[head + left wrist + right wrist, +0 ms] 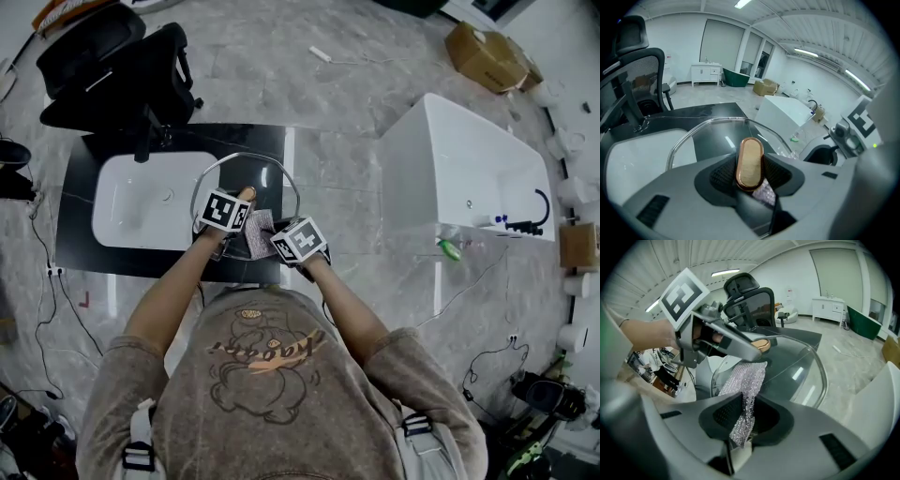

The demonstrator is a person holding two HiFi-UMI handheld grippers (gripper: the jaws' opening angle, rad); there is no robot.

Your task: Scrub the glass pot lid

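In the lower centre of the frame | left gripper (750, 169) jaws clamped on bronze oval knob (750, 159) | right gripper (743, 417) jaws clamped on silvery scrub cloth (746, 385) | glass pot lid (277, 186): clear pane, thin metal rim, centre frame over black counter (267, 137), right of white sink (141, 199)

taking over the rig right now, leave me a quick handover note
Left gripper: shut on the copper-coloured knob of the glass lid, holding it over the dark counter beside the white sink.
Right gripper: shut on a silvery scrub cloth; its free end appears to lie against the glass near the knob.
Done: lid and cloth are both in hand. How much has been scrubbed cannot be told.
Left: work the cloth over the glass, then set the lid down.
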